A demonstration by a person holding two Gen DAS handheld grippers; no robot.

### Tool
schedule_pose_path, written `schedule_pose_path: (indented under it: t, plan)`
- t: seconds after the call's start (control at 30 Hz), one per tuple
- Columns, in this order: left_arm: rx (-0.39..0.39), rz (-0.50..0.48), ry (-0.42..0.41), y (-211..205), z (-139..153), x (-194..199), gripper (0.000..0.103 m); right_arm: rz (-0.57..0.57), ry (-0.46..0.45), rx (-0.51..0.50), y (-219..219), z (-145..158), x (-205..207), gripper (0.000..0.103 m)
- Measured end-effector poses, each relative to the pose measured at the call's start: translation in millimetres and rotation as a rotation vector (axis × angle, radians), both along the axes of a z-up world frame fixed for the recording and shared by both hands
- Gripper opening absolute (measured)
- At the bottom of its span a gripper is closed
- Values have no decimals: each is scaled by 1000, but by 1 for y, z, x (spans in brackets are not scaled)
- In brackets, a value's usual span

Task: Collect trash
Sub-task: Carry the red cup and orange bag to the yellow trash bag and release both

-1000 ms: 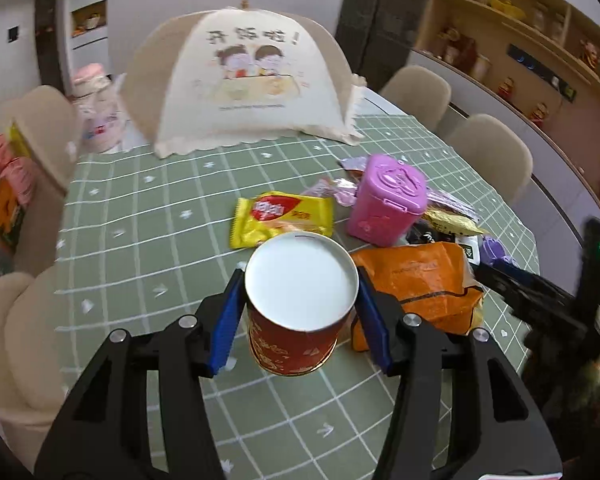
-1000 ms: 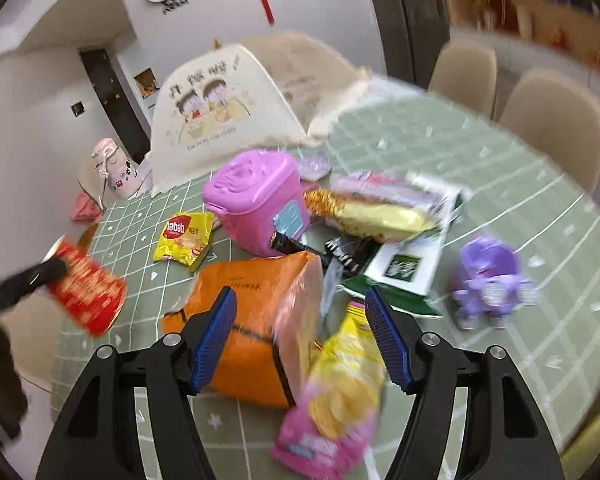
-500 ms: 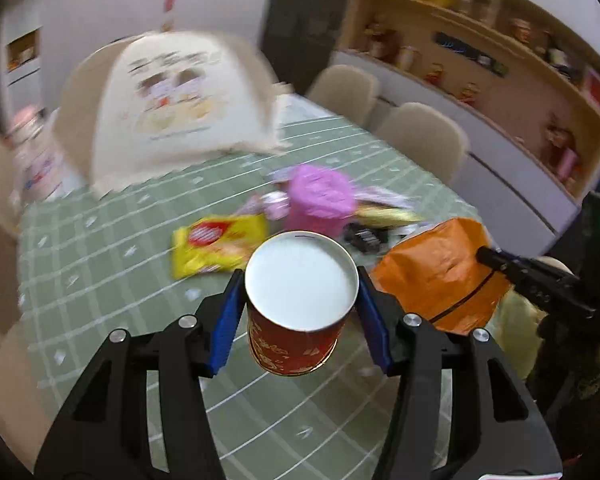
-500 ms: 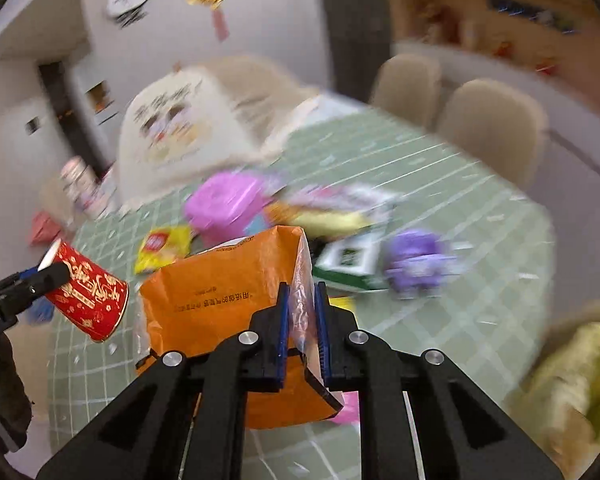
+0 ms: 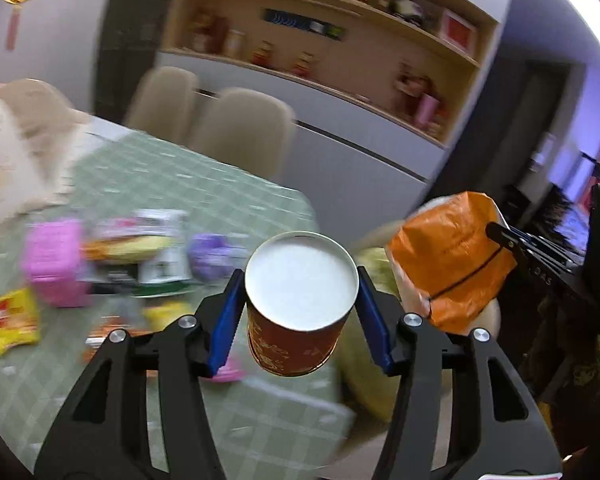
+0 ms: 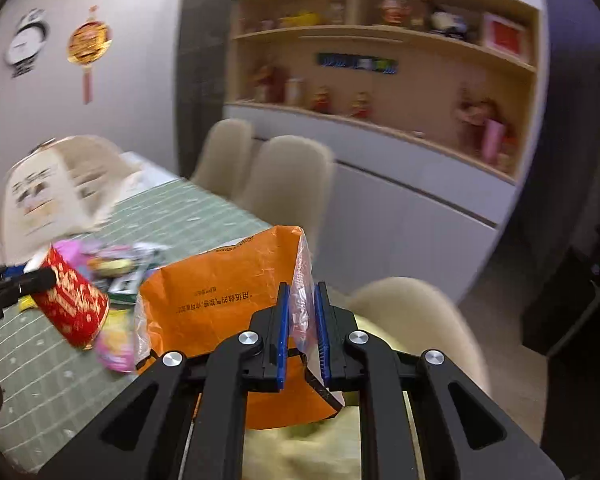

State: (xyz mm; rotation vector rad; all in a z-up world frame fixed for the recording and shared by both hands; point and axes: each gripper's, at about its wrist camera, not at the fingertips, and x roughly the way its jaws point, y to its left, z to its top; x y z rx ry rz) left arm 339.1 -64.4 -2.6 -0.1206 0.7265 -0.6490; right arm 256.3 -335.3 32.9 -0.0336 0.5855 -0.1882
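Observation:
My left gripper (image 5: 300,312) is shut on a red paper cup (image 5: 296,320) with a white inside, held above the table's near right corner. The cup also shows at the left of the right wrist view (image 6: 70,306). My right gripper (image 6: 302,336) is shut on the edge of an orange plastic bag (image 6: 228,304), lifted off the table beyond its right edge. The bag hangs at the right of the left wrist view (image 5: 448,268). Snack wrappers (image 5: 10,318) lie blurred on the green checked tablecloth (image 5: 172,184).
A pink box (image 5: 54,266), a purple toy (image 5: 212,254) and more packets lie on the table. A cream food cover (image 6: 48,192) stands at the back. Beige chairs (image 6: 288,176) line the far side; one chair (image 6: 420,320) is under my right gripper. Shelves (image 6: 380,80) fill the wall.
Both grippers swung to the right, toward the table's right edge. The right gripper closed on the orange bag and lifted it off the table. The left kept hold of the cup.

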Motion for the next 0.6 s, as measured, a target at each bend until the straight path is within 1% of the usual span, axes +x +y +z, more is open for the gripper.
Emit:
schedule_pose_path:
  t: [0.07,0.17,0.27,0.33,0.43,0.47,0.5,0.53,0.57,0.6]
  plan:
    - [3,-57,16,-37,-5,5,51,-48,-11,-12,-31,0,-12,13]
    - [5,-140,37,-91,-13,5,51,-110,-8,1,-73,-6,-26,13]
    - [29,-208,45,-142,-25,7,51,-160,-3,-18,-106,-16,-29,13]
    - [40,-251,59,-173,-35,11,51,-178,-1,-21,-119,-22,-27,13]
    - [45,-300,76,-206,-50,19,52,-193,-16,-27,-140,-26,-30,13]
    - [41,-323,86,-216,-56,22,57,-188,-25,-23,-145,-27,-32,13]
    - [48,-343,103,-225,-63,27,78,-184,-28,-17,-150,-29,-30,13]
    - [53,-344,109,-226,-66,29,87,-180,-27,-10,-155,-32,-28,13]
    - [54,-334,108,-227,-70,32,93,-176,-23,-6,-155,-34,-24,13]
    - [52,-314,103,-225,-70,34,93,-169,-18,-4,-154,-36,-21,13]
